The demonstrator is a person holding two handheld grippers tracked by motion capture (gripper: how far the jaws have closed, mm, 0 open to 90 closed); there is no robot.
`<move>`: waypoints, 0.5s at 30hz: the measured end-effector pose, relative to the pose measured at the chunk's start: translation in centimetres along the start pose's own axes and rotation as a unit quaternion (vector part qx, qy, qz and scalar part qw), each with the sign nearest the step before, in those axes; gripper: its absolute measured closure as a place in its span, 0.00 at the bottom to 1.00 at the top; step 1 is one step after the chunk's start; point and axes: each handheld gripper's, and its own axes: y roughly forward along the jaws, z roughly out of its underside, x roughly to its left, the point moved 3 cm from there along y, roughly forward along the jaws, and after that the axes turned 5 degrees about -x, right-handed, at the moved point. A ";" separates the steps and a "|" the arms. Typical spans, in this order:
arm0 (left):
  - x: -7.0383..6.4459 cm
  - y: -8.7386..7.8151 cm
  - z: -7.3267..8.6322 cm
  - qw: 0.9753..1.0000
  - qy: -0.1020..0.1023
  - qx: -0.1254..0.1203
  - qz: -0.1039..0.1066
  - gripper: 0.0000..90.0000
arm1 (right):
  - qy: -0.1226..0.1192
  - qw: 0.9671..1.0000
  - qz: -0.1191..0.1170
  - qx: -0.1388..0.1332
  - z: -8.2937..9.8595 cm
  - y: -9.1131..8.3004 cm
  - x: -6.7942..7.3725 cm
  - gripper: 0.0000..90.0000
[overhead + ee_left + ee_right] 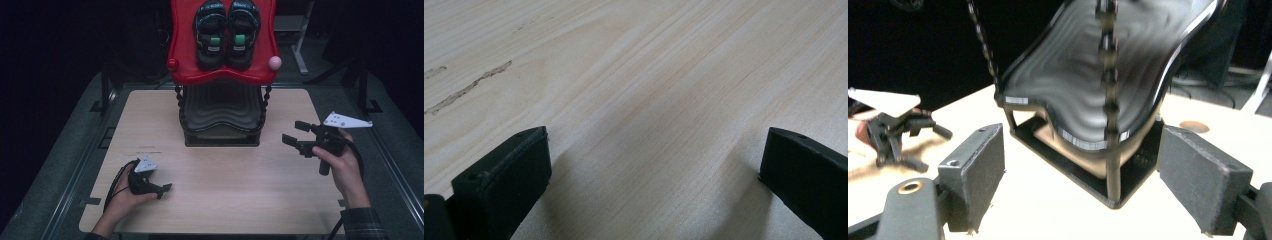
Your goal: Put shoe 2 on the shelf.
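Note:
A pair of black sandals [227,32] with green tabs lies on the red top shelf [182,30] of a small rack at the table's far middle. Below it is a wavy black shelf [220,107], which looms close in the right gripper view [1088,65]. My right gripper [292,131] hangs above the table to the rack's right, jaws aimed left at it, open and empty [1080,137]. Near the front left, my left gripper [165,189] sits low on the wooden table [225,175], open with bare wood between its jaws [654,145]. It also appears far off [898,127].
The rack's black beaded posts [263,107] carry the shelves, with a pink knob [274,62] at the red shelf's right corner. A scuff mark [469,87] crosses the wood near the left gripper. Dark floor and metal stands [300,50] surround the table.

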 end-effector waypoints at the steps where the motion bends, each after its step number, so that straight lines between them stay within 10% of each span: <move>1: 0.0 0.0 0.0 1.000 0.000 0.000 0.000 0.00 | 0.004 1.000 0.000 0.005 0.7 0.0 0.0 0.21; 15: 0.0 0.0 0.0 1.000 0.000 -0.001 0.000 0.00 | -0.011 0.990 0.049 0.129 9.0 -0.4 1.1 0.22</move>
